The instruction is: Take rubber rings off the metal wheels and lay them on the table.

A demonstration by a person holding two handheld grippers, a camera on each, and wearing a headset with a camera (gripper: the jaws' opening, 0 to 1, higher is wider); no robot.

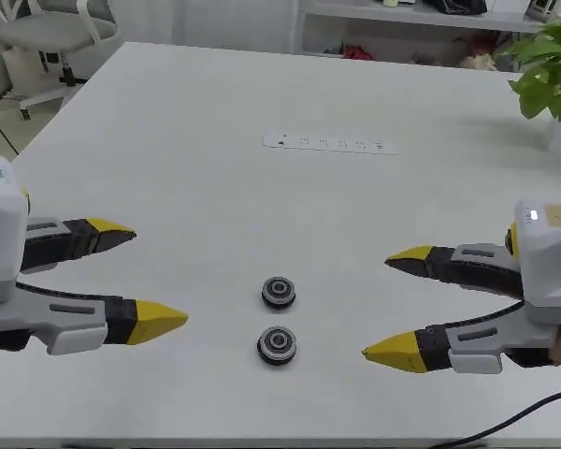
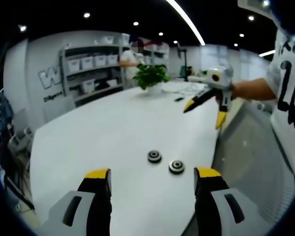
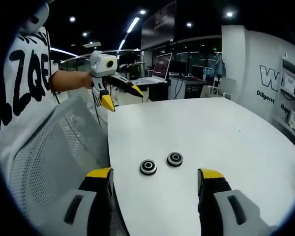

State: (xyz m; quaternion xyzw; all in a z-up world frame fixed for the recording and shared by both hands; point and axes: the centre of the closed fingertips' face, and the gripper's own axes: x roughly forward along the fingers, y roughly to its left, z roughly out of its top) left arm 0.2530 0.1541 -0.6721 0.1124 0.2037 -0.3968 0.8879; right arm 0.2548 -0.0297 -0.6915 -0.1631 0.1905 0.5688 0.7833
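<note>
Plainly, nothing is gripped yet

Two metal wheels lie flat near the front edge of the bench, one just behind the other, close but apart: the near wheel and the far wheel. Each seems to carry its dark rubber ring, so no ring is on the bench yet. The left tongs hover to one side of the pair and the right tongs to the other, both released, spread wide and clear of the wheels.

The wheels are small and loose. A one-sided pinch could likely send one skidding toward the nearby bench edge. If the ring is pulled while nothing pins the wheel, it may simply drag the wheel along. The wheels also sit so close that wide tongs reaching for one could knock the other.
</note>
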